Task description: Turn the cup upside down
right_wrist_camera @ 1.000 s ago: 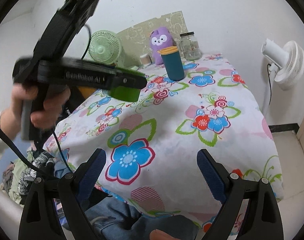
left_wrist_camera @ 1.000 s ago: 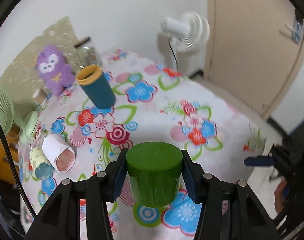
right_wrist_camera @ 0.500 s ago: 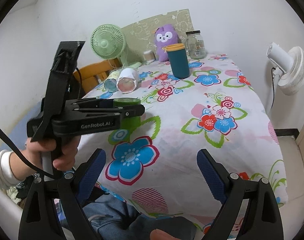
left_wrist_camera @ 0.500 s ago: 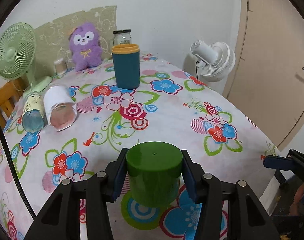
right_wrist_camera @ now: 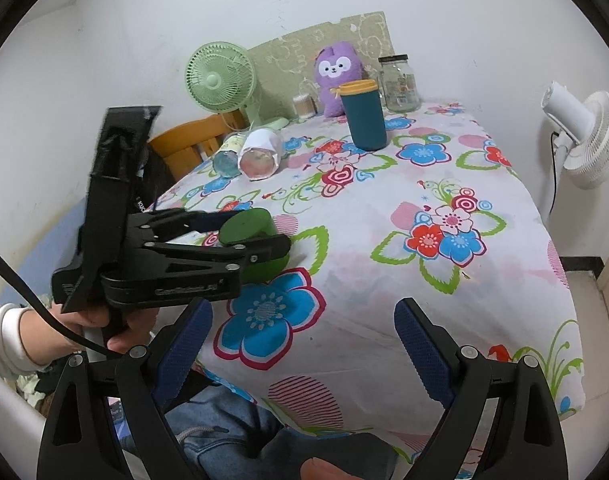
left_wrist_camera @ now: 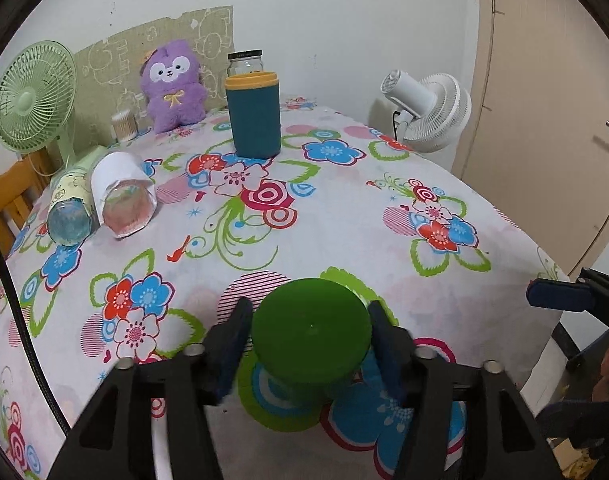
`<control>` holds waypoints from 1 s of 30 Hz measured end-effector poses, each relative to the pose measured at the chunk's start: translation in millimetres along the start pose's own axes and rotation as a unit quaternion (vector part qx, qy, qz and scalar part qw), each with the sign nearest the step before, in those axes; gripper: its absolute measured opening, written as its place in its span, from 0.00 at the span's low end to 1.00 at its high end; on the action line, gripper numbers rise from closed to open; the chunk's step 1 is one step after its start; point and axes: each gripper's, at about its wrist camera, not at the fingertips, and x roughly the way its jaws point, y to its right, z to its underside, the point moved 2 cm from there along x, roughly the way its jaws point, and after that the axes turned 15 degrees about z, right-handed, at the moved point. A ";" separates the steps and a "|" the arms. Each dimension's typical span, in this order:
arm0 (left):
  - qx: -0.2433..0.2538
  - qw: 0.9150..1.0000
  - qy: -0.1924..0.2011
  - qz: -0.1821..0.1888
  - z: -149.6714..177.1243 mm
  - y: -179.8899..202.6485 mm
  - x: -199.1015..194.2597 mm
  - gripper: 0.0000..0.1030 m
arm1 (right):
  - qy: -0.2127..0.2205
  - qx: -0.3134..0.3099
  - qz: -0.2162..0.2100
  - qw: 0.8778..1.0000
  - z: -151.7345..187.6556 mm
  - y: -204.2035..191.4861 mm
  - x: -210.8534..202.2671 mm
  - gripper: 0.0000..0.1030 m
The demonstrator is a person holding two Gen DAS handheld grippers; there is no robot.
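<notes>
The green cup (left_wrist_camera: 311,340) sits low in the middle of the left view, base up, mouth toward the flowered tablecloth (left_wrist_camera: 344,216); half a second ago it hung higher and level, now it tilts slightly and looks lowered almost onto the cloth; the left gripper (left_wrist_camera: 310,344) is clamped on its sides; the right gripper (right_wrist_camera: 304,344), at the bottom of its own view, stands wide apart and empty; the flip looks done, only release remains.

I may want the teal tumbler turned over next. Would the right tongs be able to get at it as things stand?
Probably yes: the right tongs are open and empty, and bare tablecloth lies before the teal tumbler, though farther across the table.
</notes>
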 end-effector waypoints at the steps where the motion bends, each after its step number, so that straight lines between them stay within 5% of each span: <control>1: 0.001 1.000 0.002 -0.003 -0.6 0.4 -1.5 0.71 | -0.002 0.001 -0.001 1.000 -0.2 0.7 0.9 0.91; 8: 0.007 1.000 -0.003 -0.012 -10.8 1.1 -7.0 0.87 | -0.004 0.001 -0.004 1.000 -7.0 3.3 3.9 0.91; 18: -0.027 0.999 -0.008 -0.032 -29.4 -17.0 -27.9 0.93 | 0.010 -0.014 -0.009 1.000 -34.5 -5.7 1.8 0.91; 30: -0.081 0.989 0.079 -0.093 -40.1 -51.1 -91.2 1.00 | 0.061 -0.030 -0.001 0.998 -85.6 -44.5 -12.7 1.00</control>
